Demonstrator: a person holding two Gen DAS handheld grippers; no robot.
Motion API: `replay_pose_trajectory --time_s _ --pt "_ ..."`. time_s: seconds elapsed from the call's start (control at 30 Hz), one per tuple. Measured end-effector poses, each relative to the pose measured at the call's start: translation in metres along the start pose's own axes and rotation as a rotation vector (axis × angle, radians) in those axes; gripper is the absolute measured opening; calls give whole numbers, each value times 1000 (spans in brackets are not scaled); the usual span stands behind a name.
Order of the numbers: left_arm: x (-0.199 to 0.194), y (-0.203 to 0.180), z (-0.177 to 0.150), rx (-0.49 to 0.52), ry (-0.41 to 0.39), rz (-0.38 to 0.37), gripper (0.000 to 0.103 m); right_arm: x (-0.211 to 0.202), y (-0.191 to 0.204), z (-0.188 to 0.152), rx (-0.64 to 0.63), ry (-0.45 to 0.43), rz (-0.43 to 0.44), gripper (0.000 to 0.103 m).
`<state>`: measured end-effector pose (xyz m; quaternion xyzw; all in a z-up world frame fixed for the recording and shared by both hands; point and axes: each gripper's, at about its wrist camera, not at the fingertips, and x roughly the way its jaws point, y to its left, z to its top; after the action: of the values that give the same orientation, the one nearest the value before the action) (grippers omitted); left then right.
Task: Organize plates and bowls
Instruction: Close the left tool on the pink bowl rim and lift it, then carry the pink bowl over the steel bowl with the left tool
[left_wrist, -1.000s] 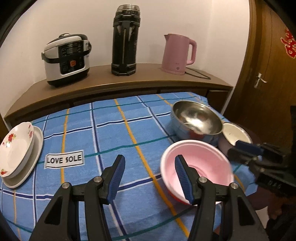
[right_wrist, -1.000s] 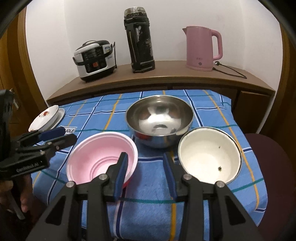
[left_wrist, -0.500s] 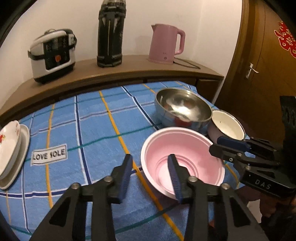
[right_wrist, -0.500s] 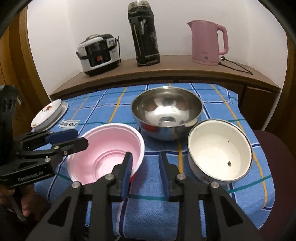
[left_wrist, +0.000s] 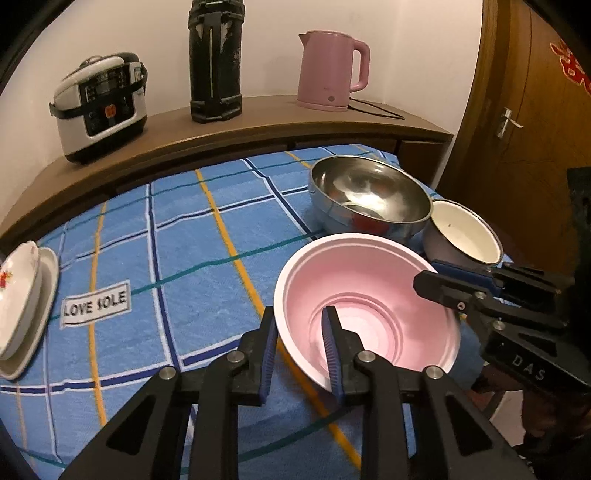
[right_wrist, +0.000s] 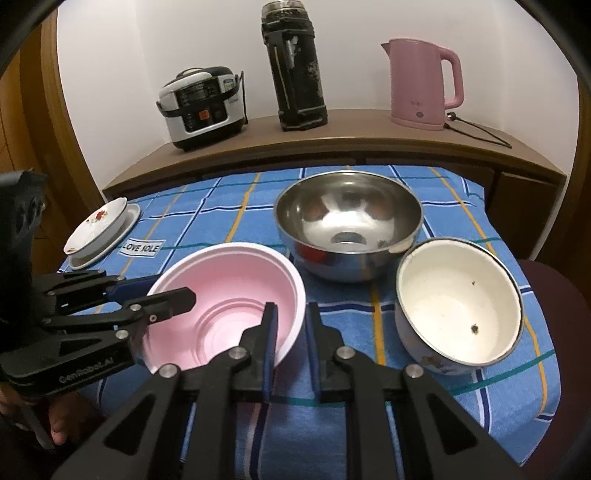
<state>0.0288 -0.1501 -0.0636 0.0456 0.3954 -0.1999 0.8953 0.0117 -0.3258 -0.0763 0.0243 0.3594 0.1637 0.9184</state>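
Seeing the left gripper (left_wrist: 300, 345) in the left wrist view with its fingers straddling the near-left rim of the pink bowl (left_wrist: 369, 306), one outside, one inside; narrow gap, rim between pads, I can't tell if they press it. Pink bowl sits on the blue checked cloth (left_wrist: 184, 236) over the counter. Steel bowl (left_wrist: 369, 195) just behind it, white enamel bowl (left_wrist: 465, 232) beside that. Floral dish on a plate (left_wrist: 22, 295) at far left.

Right wrist view: right gripper (right_wrist: 291, 341) straddles the pink bowl's (right_wrist: 229, 295) right rim, fingers nearly closed around it; contact unclear too. Left gripper (right_wrist: 162, 293) at the opposite rim. Steel bowl (right_wrist: 349, 221) and white enamel bowl (right_wrist: 458, 302) untouched.
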Motion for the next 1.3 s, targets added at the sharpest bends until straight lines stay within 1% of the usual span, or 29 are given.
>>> replay_pose_trajectory --time_s 0.13,0.3,0.43,0.93,1.3 --pt "-3 0 2 18 -9 39 27 0 4 4 -6 -2 12 15" --pt "-4 3 6 23 -9 62 27 -2 8 11 -18 -12 12 15" --pt "-8 1 14 44 -25 86 27 -10 10 21 -28 -42 5 15" --pt "-19 -9 48 92 -78 93 27 -25 0 47 -26 -101 -32 15" --pt "-15 -18 64 110 -83 60 27 -32 -12 63 -29 -118 -77 15"
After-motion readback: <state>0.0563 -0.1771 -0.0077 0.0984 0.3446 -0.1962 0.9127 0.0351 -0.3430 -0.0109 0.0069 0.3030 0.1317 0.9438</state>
